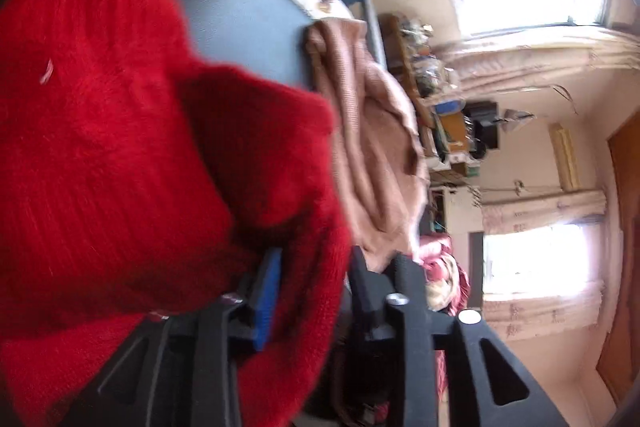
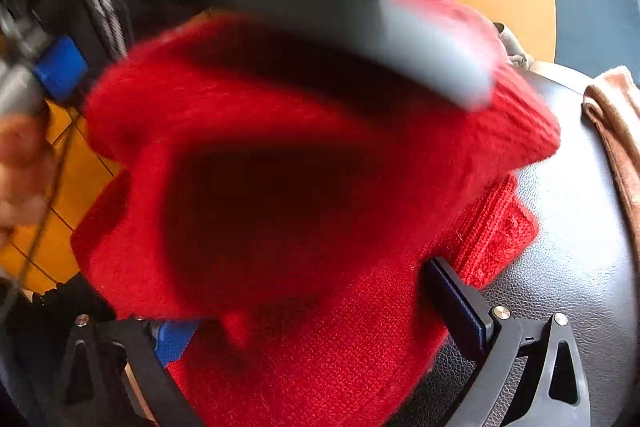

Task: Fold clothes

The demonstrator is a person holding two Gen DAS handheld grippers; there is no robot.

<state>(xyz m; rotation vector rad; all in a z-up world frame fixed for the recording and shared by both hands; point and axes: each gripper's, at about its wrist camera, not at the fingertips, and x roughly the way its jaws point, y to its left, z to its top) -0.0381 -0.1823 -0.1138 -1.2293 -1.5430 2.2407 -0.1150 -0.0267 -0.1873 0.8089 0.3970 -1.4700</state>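
Sweater (image 1: pixel 120 147), red knit: clamped by left gripper (image 1: pixel 312 291); lying between spread right gripper (image 2: pixel 312 311) fingers; tan cloth (image 2: pixel 616 131) at three o'clock.

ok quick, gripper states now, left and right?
Left gripper: shut on the red sweater.
Right gripper: open, jaws wide around a sweater fold lying on the black seat.

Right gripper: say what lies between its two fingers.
In the right wrist view, the red sweater fills the gap of the right gripper, spread over the black cushion. The fingers stand wide apart.
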